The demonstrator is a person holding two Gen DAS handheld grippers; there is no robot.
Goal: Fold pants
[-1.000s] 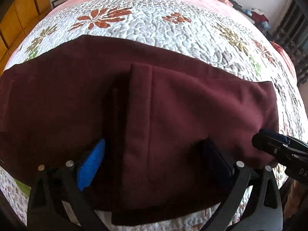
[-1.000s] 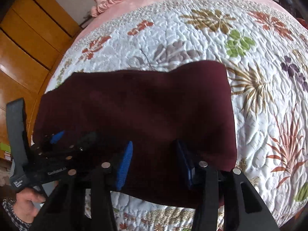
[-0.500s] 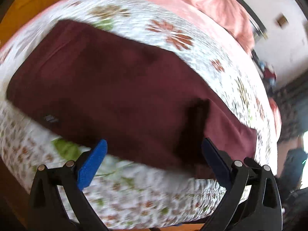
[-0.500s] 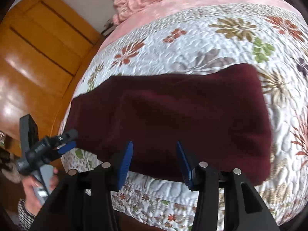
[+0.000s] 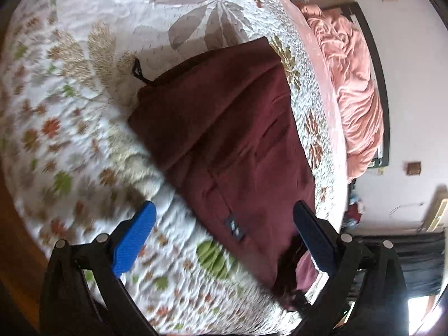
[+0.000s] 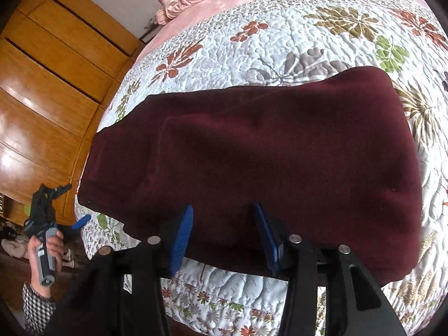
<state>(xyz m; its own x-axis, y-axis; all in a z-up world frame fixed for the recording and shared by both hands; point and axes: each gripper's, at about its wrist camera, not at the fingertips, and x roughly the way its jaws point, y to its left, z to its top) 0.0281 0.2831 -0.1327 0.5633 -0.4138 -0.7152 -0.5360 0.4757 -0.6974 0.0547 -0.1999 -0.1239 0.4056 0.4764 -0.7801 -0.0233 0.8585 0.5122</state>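
Observation:
The maroon pants [image 6: 252, 151] lie folded flat on the floral quilt [image 6: 308, 36]. In the left wrist view the pants [image 5: 229, 140] run lengthwise away from me, with a small dark label [image 5: 234, 227] near the close end. My left gripper [image 5: 224, 229] is open and empty, above the bed's edge at the pants' end; it also shows in the right wrist view [image 6: 67, 204], off the bed's left side. My right gripper [image 6: 221, 229] is open and empty, just above the pants' near edge.
A wooden wardrobe [image 6: 42, 84] stands to the left of the bed. A pink blanket [image 5: 352, 84] is bunched at the head of the bed. The near edge of the bed [image 6: 224, 302] drops off below my right gripper.
My left gripper has let go of the pants, pulled back off the bed's left end and turned to face along the pants. My right gripper has drawn back slightly.

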